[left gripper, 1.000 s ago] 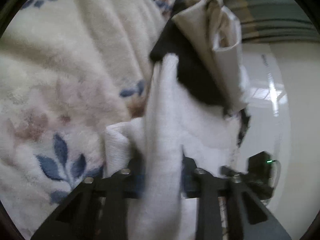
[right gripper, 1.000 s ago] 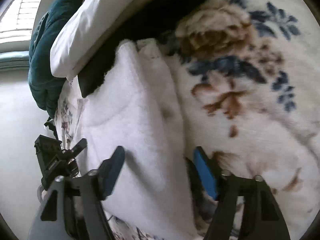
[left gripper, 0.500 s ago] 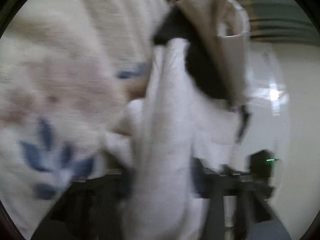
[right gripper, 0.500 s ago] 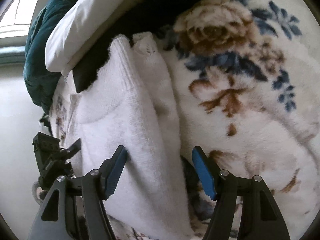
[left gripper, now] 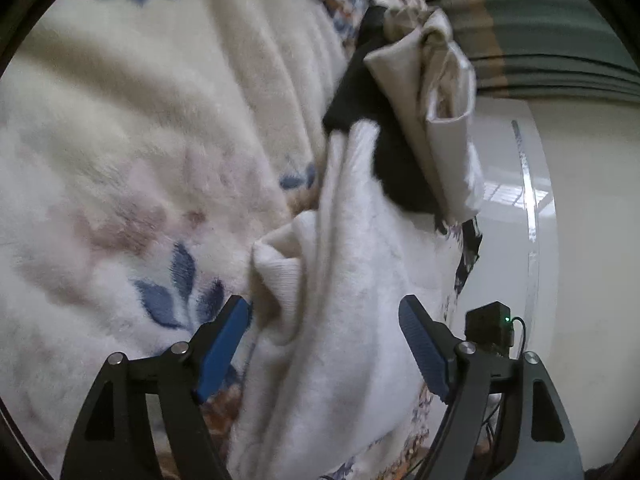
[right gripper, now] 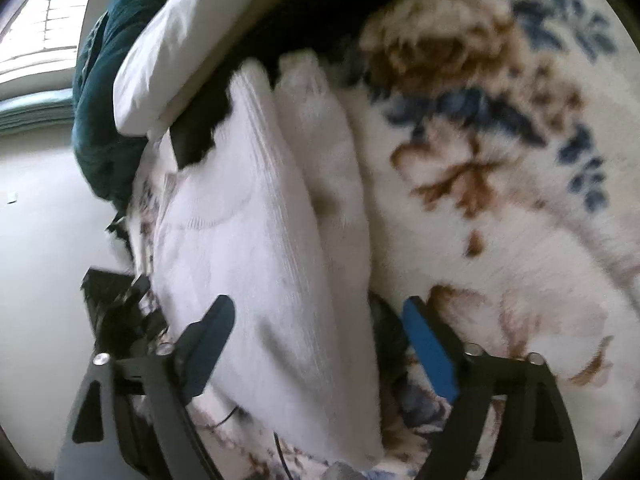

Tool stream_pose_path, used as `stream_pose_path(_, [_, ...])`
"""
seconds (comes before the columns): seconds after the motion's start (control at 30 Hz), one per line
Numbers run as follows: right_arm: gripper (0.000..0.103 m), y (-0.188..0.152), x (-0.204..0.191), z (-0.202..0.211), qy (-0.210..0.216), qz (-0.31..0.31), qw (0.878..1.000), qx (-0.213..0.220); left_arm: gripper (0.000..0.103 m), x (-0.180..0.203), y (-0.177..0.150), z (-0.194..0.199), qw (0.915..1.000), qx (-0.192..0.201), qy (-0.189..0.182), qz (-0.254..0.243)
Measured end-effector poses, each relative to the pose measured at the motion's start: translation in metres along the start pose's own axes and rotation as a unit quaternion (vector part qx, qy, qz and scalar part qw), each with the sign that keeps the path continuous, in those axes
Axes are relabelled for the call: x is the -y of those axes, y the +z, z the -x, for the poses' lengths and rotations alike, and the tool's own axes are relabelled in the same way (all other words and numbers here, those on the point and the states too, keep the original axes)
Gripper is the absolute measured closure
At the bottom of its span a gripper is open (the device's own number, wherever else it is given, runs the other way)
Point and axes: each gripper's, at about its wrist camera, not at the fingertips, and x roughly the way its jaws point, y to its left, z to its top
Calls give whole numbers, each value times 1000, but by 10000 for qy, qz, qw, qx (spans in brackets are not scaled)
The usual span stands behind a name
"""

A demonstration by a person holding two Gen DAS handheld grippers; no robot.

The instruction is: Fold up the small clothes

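Observation:
A white knit garment (left gripper: 352,288) lies folded lengthwise on the floral blanket (left gripper: 132,152), with a ribbed cuff sticking out at its left side. It also shows in the right wrist view (right gripper: 264,248). My left gripper (left gripper: 324,336) is open with its jaws on either side of the garment, not holding it. My right gripper (right gripper: 316,340) is open too, its jaws apart over the garment's other end. A black garment (left gripper: 360,92) and a folded beige one (left gripper: 432,120) lie stacked just beyond the white one.
A dark teal garment (right gripper: 104,92) hangs at the bed's edge past the stack. A white folded piece (right gripper: 180,36) tops the stack in the right wrist view. The pale floor (left gripper: 580,240) lies beyond the bed edge. A small black device with a green light (left gripper: 492,324) sits beside it.
My left gripper has opened and let go of the white garment, which now lies on the blanket. My right gripper stayed open and shifted slightly along the garment.

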Motion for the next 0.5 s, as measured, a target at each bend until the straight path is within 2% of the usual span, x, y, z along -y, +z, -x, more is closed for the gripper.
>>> stream_pose_path(0.13, [7, -3, 19, -26, 641, -165, 9969, -433, 23, -11, 7, -37, 9988, -466, -136, -14])
stream_pose_path(0.17, [5, -3, 22, -33, 713, -172, 9960, -504, 20, -9, 8, -43, 9987, -485, -168, -49])
stream_pose_path(0.23, [0, -1, 27, -47, 852, -113, 9946, -586, 19, -2, 8, -48, 9984, -487, -280, -90])
stream_pose_path(0.33, [0, 4, 29, -50, 1101, -154, 9923, -538, 19, 13, 4, -53, 9979, -473, -421, -121])
stream_pose_path(0.37, [1, 4, 29, -50, 1153, -156, 9918, -528, 27, 18, 0, -55, 9977, -455, -471, -151])
stream_pose_path(0.4, [6, 4, 27, -49, 1254, -118, 9908, -485, 57, 21, -3, -54, 9977, -453, -473, -179])
stream_pose_path(0.43, [30, 3, 24, -48, 1298, -61, 9905, -456, 66, 23, -4, -53, 9980, -421, -431, -181])
stream_pose_path(0.47, [40, 2, 21, -48, 1138, -20, 9926, -429, 66, 24, -5, -49, 9980, -339, -508, -144])
stream_pose_path(0.5, [45, 1, 20, -48, 1028, -26, 9940, -381, 68, 27, -9, -44, 9984, -237, -498, -123])
